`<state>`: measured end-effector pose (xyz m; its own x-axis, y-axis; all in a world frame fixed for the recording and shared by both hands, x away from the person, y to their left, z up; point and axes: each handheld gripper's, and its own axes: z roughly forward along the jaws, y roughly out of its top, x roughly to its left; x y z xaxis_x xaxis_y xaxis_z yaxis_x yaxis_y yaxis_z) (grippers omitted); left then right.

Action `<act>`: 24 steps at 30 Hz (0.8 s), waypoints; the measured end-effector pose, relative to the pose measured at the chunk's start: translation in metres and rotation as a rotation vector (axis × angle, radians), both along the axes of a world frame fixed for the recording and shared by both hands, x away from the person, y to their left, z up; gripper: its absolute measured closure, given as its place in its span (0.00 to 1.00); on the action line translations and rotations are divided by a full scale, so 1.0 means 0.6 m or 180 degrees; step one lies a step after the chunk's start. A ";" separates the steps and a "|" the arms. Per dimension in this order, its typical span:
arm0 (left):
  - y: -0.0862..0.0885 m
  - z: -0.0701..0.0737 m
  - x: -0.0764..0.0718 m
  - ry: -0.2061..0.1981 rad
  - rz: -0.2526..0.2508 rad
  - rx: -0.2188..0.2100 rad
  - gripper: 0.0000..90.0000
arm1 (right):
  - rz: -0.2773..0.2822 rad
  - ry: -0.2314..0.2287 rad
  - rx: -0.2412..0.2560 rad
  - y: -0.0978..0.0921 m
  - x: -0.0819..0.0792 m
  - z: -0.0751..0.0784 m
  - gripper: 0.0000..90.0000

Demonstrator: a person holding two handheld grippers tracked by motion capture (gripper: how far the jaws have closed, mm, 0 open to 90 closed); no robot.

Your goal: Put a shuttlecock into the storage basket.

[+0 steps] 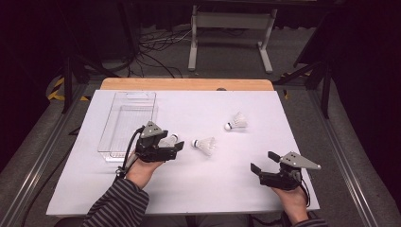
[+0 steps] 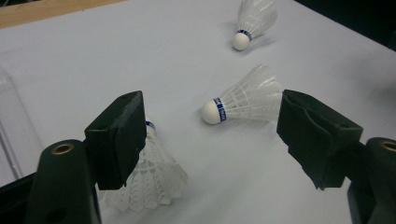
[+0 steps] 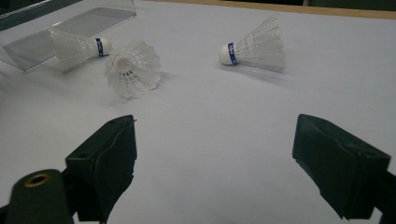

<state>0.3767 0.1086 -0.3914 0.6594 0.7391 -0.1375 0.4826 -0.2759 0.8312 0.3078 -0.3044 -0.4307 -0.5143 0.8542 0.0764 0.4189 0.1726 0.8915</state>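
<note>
- Here, three white shuttlecocks lie on a white table (image 1: 189,189), and a clear plastic tray (image 1: 113,137) sits toward the table's left side, its near end close to the person's left hand (image 1: 142,171).
- The left gripper (image 1: 176,147) is released, its jaws spread wide and holding nothing.
- The nearest shuttlecock (image 2: 152,179) lies on its side just by that gripper; in the left gripper view its feathered skirt shows beside and partly behind the left-hand jaw, with the blue-banded cork tucked behind the pad. Whether the pad touches the feathers cannot be told.
- The middle shuttlecock (image 2: 243,100) lies a little past the jaws, its cork toward the gap and its skirt reaching close to the right-hand jaw in the left gripper view, with nothing between it and the gripper.
- The far shuttlecock (image 1: 236,122) rests well apart from both grippers, toward the middle of the table.
- The right gripper (image 1: 264,161) is likewise released, jaws wide apart and empty, low over the table near its front right corner, held by the right hand (image 1: 293,201).
- Bare white surface stretches between the right gripper and the shuttlecocks, and across the whole front of the table between the two hands.
- The tray's near wall lies just to the left of the left gripper; a wooden strip (image 1: 187,84) borders the table's far edge.
</note>
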 end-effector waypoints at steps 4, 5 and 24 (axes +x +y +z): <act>-0.001 0.003 0.003 0.0152 0.0025 0.0051 0.29 | 0.0000 0.0002 0.0002 0.000 0.000 0.000 0.16; 0.000 0.003 0.005 0.0175 0.0041 0.0079 0.30 | 0.0002 0.0001 0.0006 0.000 0.000 0.000 0.16; 0.003 0.020 0.015 0.0683 0.0027 0.0460 0.41 | 0.0001 -0.0023 0.0002 0.001 -0.001 0.001 0.16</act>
